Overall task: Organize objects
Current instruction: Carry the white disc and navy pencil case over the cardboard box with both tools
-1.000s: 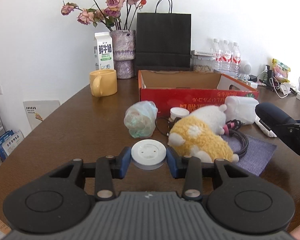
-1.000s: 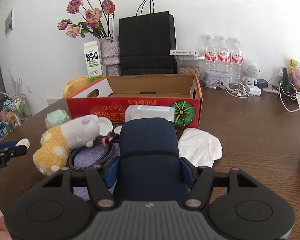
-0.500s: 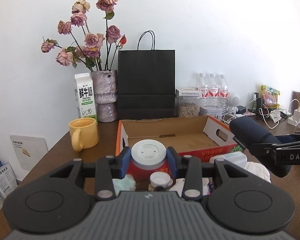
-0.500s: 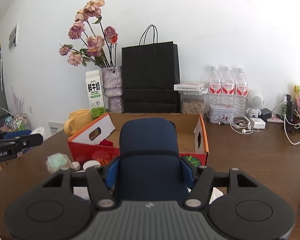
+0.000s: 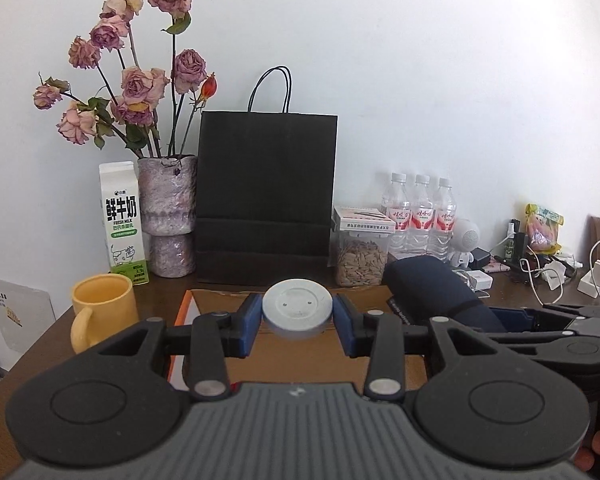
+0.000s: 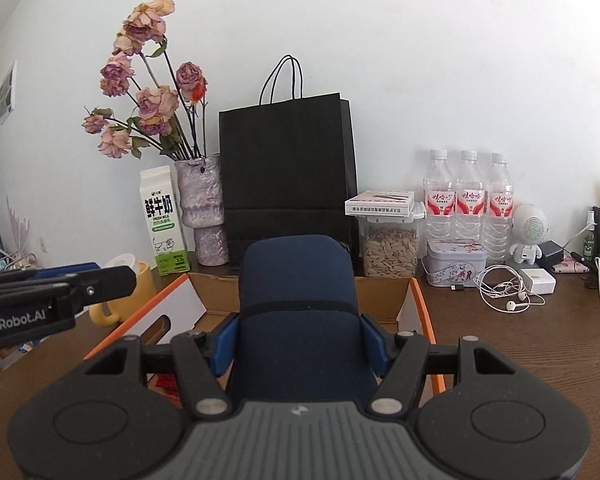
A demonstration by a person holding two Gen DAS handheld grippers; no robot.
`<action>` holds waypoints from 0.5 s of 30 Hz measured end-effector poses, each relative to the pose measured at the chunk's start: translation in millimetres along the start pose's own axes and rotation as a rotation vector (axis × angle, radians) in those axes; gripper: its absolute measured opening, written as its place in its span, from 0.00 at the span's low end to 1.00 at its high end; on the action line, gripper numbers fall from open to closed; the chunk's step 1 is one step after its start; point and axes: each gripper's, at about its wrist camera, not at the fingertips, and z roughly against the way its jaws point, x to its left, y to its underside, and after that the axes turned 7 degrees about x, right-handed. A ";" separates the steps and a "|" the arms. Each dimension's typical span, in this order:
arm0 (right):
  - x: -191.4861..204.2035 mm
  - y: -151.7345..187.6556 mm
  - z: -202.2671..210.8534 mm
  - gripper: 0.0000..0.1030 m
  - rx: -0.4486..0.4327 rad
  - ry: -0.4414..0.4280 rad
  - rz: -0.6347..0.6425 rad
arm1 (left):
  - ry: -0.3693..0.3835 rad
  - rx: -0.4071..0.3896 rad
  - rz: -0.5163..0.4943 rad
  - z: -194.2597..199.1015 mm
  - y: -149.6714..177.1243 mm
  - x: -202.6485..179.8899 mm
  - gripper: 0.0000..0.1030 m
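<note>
My left gripper [image 5: 297, 317] pinches a round white lid [image 5: 297, 313] between its blue pads, held above the near end of the cardboard box [image 5: 220, 300] ahead. To its right, my right gripper [image 6: 299, 342] clamps a dark blue case [image 6: 298, 292] over the same box.

Home: vase [image 5: 167, 216], milk carton [image 5: 122, 222]

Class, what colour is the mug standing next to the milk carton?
Yellow. The mug shows best in the left wrist view, beside the milk carton.
</note>
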 end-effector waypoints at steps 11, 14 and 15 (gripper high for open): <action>-21.2 -18.9 -77.1 0.60 0.060 0.061 -0.038 | -0.001 0.080 0.032 -76.0 -19.0 5.4 0.38; -26.4 -14.2 -89.6 0.60 0.102 0.084 -0.032 | -0.018 0.142 0.036 -96.4 -14.8 10.5 0.38; -28.1 -12.2 -92.1 0.60 0.115 0.092 -0.035 | -0.022 0.169 0.039 -102.2 -12.1 12.5 0.38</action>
